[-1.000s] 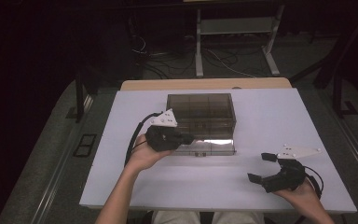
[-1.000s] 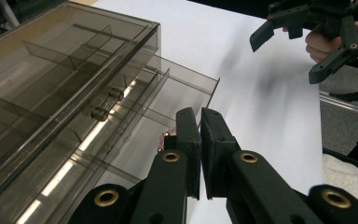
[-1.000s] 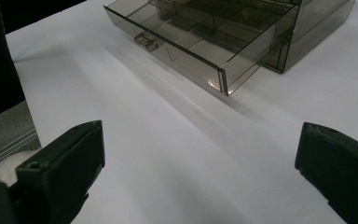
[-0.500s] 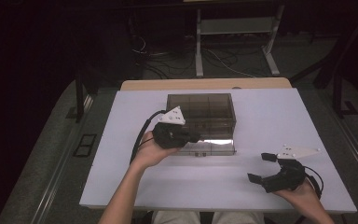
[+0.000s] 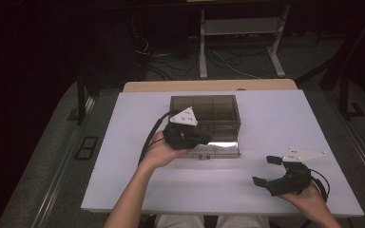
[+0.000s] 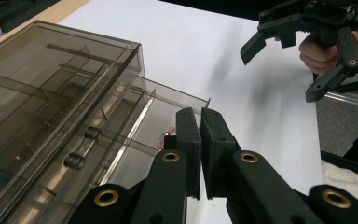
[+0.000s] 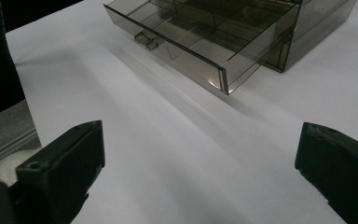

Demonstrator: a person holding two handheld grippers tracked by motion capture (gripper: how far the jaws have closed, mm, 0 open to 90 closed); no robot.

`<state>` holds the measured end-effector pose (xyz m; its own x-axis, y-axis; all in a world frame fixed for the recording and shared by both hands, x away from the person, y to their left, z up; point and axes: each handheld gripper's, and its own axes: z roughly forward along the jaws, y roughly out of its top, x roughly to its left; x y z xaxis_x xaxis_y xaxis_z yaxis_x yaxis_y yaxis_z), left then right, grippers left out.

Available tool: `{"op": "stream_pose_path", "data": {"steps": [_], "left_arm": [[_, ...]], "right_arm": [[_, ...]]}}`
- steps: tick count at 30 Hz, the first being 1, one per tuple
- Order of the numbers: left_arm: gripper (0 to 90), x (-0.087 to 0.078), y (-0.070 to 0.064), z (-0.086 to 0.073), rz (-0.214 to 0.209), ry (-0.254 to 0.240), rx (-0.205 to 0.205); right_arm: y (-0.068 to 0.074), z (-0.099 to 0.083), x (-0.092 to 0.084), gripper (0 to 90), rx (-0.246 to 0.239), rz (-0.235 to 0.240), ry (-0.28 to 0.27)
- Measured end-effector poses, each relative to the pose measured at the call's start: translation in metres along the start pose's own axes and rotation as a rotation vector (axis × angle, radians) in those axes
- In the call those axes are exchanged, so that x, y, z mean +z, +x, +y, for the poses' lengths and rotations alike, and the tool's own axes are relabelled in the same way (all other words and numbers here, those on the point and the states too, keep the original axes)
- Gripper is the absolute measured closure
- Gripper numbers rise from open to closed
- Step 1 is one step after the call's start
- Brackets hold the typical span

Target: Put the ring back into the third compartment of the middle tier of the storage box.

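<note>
From the high view, a smoky transparent drawer box (image 5: pixel 205 111) stands near the middle of the white worktop (image 5: pixel 123 156), towards its far side. Its lower drawer (image 5: pixel 218 149) is pulled out towards the person. The left gripper (image 5: pixel 204 138) is held over the left part of that open drawer, with its grey three-cornered plate on top and its cable looping off to the left. The right gripper (image 5: pixel 266 171) rests low near the front right corner of the worktop, well apart from the box, its fingers spread wide.

In the left gripper view, the two black fingers (image 6: pixel 189 140) are pressed together with nothing between them. They sit above the open drawer (image 6: pixel 135 135), just beside its clear side wall. The box's divided compartments (image 6: pixel 51 84) lie to the left, and two small round knobs show on the drawer fronts. The other gripper (image 6: pixel 289 60) hangs open in the upper right, over bare worktop.

In the right gripper view, the fingers (image 7: pixel 70 163) stand far apart at the two lower corners, holding nothing. Beyond them lies the drawer (image 7: pixel 200 46), slid out of the box, with a small handle (image 7: pixel 145 39) on its front.
</note>
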<state>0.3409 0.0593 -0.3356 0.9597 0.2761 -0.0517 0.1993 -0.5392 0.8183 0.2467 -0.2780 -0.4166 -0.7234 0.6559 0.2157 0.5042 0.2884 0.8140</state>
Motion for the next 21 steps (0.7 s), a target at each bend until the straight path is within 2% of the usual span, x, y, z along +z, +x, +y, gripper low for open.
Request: {"op": "stream_pose_path", "data": {"steps": [21], "left_arm": [[86.2,0.030,0.001,0.009,-0.028,-0.018,-0.009]], "right_arm": [[-0.001,0.000,0.000,0.9,-0.003,0.000,0.004]]}}
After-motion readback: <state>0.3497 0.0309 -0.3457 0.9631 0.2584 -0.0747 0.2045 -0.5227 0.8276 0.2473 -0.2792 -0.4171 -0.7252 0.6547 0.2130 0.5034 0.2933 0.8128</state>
